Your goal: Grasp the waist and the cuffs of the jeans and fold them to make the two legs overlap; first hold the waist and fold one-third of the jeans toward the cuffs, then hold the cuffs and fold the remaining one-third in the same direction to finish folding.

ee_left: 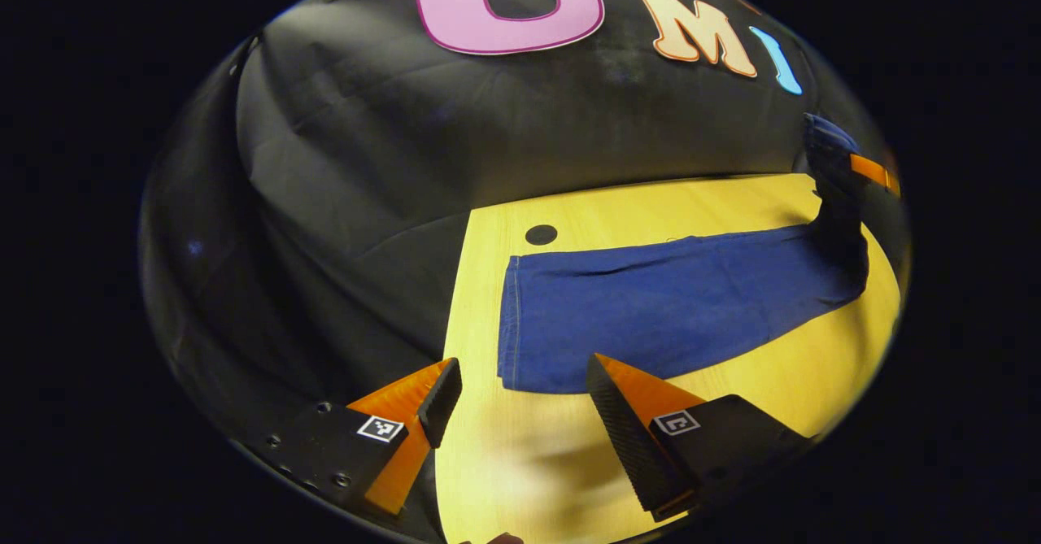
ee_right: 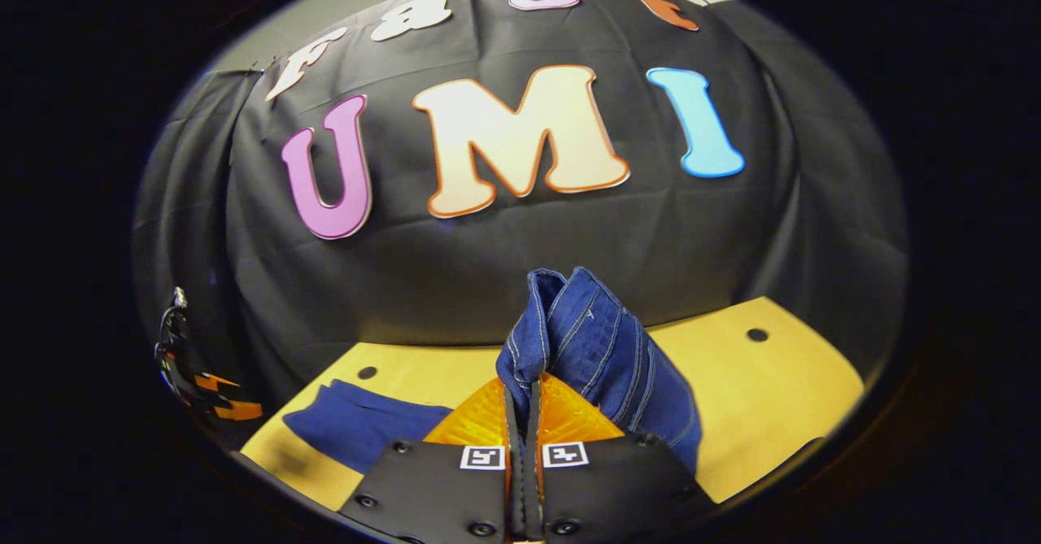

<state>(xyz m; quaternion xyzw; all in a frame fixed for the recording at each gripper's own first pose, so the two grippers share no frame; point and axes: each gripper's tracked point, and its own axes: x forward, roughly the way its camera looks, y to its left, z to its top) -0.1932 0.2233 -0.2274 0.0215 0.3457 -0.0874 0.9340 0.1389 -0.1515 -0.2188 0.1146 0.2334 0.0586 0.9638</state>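
Dark blue jeans (ee_left: pixel 667 308) lie flat on the yellow table (ee_left: pixel 529 463), with the cuff end (ee_left: pixel 511 324) nearest my left gripper (ee_left: pixel 520 377). That gripper is open and hovers just short of the cuffs with nothing between its fingers. At the far right the waist end (ee_left: pixel 825 150) is lifted off the table by my right gripper (ee_left: pixel 874 171). In the right gripper view, the right gripper (ee_right: pixel 524 393) is shut on the bunched waist (ee_right: pixel 590 332), which stands up above its fingers. The legs (ee_right: pixel 358 422) trail down to the left, where the left gripper (ee_right: pixel 207 393) shows at the edge.
The black cloth wall (ee_left: pixel 390 170) hangs close behind the table and drapes past its left edge. Small round black holes (ee_left: pixel 541 234) (ee_right: pixel 757 334) mark the tabletop. Bare table (ee_right: pixel 781 389) lies right of the lifted waist.
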